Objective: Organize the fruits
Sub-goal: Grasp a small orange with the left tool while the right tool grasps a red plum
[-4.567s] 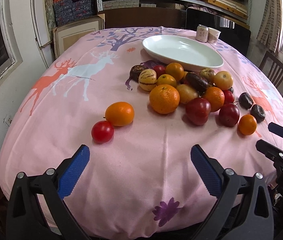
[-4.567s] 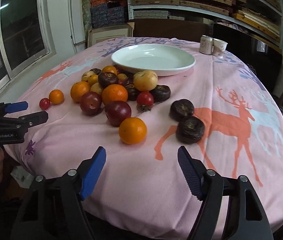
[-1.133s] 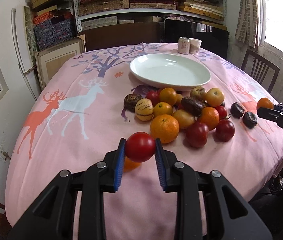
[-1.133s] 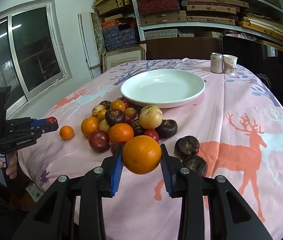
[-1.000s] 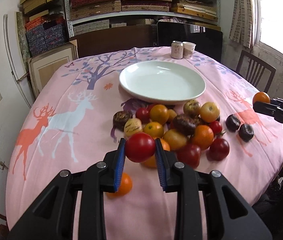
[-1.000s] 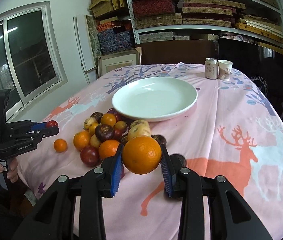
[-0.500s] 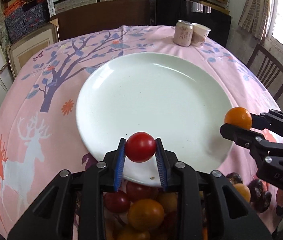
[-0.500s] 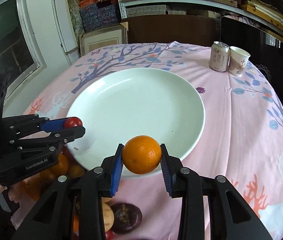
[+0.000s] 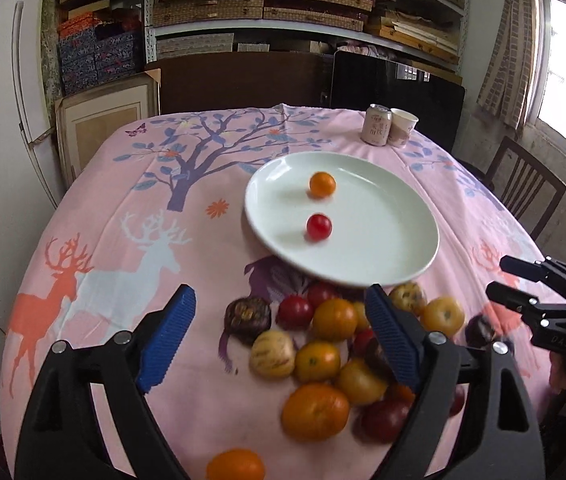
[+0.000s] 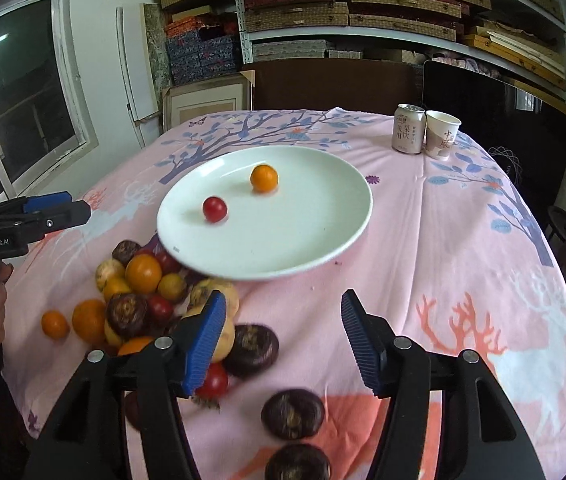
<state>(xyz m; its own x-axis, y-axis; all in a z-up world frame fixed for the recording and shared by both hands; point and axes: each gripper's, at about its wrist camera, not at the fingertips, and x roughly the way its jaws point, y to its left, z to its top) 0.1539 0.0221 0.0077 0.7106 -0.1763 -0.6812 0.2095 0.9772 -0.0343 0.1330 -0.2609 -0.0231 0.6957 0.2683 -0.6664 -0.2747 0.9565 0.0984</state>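
On the white plate [image 9: 395, 248] [image 10: 315, 240] lie a small red tomato [image 9: 318, 227] [image 10: 214, 209] and a small orange [image 9: 322, 184] [image 10: 263, 178], a little apart from each other. My left gripper [image 9: 279, 320] hangs over the near pile of mixed fruit [image 9: 323, 356], its jaws opening with nothing between them. My right gripper [image 10: 283, 320] is back from the plate's near rim, jaws also opening and empty. The fruit pile [image 10: 143, 292] lies to its left, with dark round fruits [image 10: 292, 408] just ahead of it. Each gripper shows at the edge of the other's view.
A drink can [image 10: 408, 128] and a paper cup [image 10: 441, 134] stand at the far side of the round pink-clothed table [image 9: 131, 240]. A stray orange [image 9: 235, 465] lies near the front edge. A wooden chair [image 9: 527, 188] stands at the right, shelves behind.
Both grippers let go of their fruit: the tomato and the orange now lie in the plate. Both jaws have spread wide, and both grippers have drawn back from over the plate.
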